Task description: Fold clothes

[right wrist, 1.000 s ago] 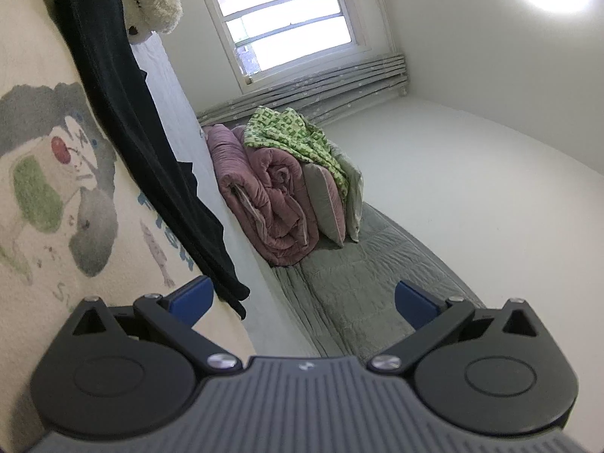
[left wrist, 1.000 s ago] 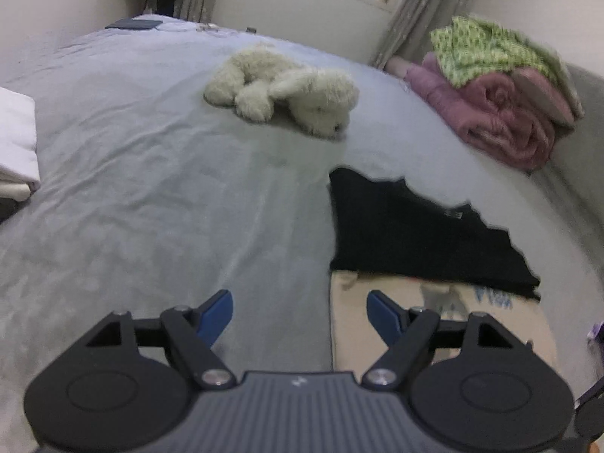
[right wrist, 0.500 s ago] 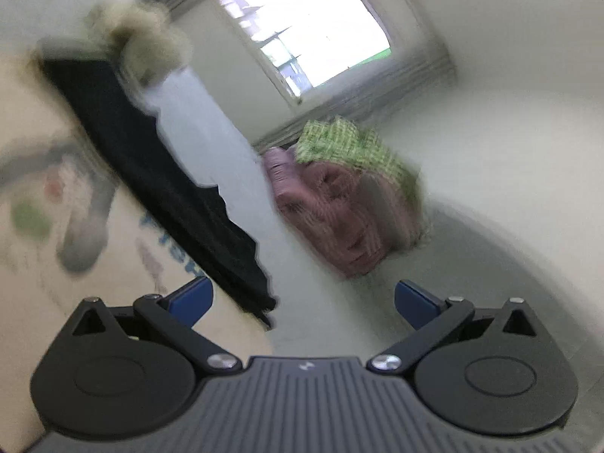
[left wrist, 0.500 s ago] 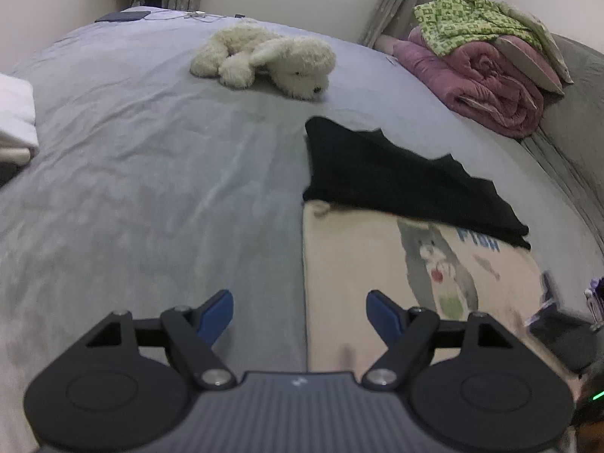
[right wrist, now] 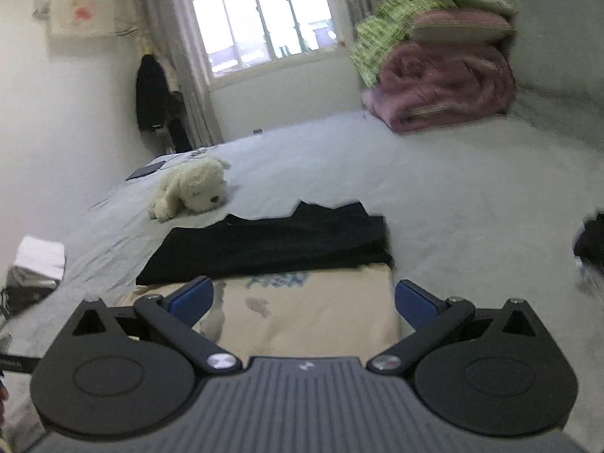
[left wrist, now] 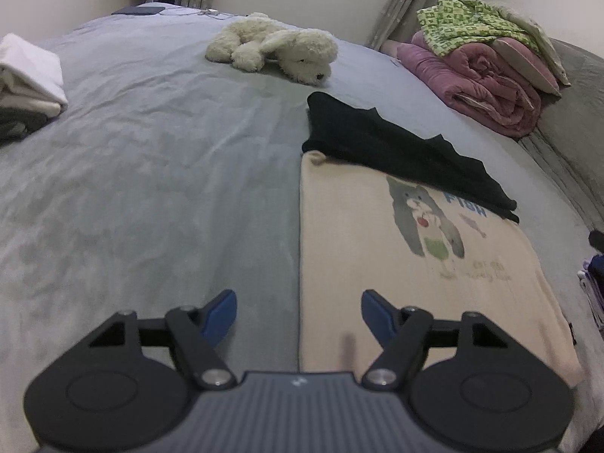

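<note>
A cream shirt with a grey cat print lies flat on the grey bed, with a black garment folded across its far end. My left gripper hovers open above the shirt's left edge, nothing between its blue fingers. In the right wrist view the same cream shirt and black garment lie straight ahead. My right gripper stands open over the shirt's near part, empty.
A white plush dog lies beyond the black garment. Rolled pink quilts and a green blanket are stacked at the right. Folded white and grey clothes sit at the left. A dark object lies at the right edge.
My left gripper has drawn back, bringing more of the cream shirt into sight. My right gripper has swung round from a tilted view toward the wall to level, facing the shirt.
</note>
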`<state>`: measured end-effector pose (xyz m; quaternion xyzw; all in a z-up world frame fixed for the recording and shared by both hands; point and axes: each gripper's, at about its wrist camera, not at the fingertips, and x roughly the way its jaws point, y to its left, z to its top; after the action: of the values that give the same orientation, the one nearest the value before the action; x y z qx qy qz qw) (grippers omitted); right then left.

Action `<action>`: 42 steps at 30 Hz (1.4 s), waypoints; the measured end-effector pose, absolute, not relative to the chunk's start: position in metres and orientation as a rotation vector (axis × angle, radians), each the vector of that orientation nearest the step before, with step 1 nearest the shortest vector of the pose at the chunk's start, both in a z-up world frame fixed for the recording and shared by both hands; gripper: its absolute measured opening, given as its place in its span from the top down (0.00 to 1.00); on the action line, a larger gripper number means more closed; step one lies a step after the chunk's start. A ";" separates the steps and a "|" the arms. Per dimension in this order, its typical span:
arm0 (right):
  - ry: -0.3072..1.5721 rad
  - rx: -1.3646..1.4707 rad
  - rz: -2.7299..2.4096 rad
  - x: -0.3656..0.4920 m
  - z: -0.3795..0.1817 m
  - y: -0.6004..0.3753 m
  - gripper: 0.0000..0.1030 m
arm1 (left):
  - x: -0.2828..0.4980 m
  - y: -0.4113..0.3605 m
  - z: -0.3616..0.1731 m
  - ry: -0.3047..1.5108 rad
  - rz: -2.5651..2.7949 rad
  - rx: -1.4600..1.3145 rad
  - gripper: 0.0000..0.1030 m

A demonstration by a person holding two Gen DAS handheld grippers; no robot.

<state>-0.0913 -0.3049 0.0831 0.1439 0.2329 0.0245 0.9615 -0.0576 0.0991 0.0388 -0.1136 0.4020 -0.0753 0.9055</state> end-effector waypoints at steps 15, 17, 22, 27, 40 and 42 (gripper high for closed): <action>0.736 0.437 0.055 -0.130 0.055 -0.350 0.50 | -0.088 0.099 0.035 0.857 -0.199 -0.247 0.48; 0.763 0.454 0.065 -0.137 0.051 -0.352 0.53 | -0.092 0.099 0.034 0.865 -0.204 -0.244 0.49; 0.818 0.474 0.069 -0.157 0.043 -0.351 0.67 | -0.101 0.097 0.032 0.884 -0.218 -0.238 0.50; 0.866 0.500 0.064 -0.167 0.034 -0.347 0.80 | -0.103 0.099 0.028 0.901 -0.224 -0.256 0.52; 0.892 0.561 0.036 -0.170 0.025 -0.354 0.79 | -0.110 0.099 0.027 0.915 -0.219 -0.251 0.56; 0.894 0.576 0.035 -0.170 0.025 -0.355 0.79 | -0.110 0.100 0.028 0.918 -0.216 -0.253 0.56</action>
<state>-0.1695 -0.3554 0.0249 0.2748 0.4262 0.0167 0.8617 -0.1096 0.0995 0.0276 -0.1218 0.4410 -0.1040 0.8831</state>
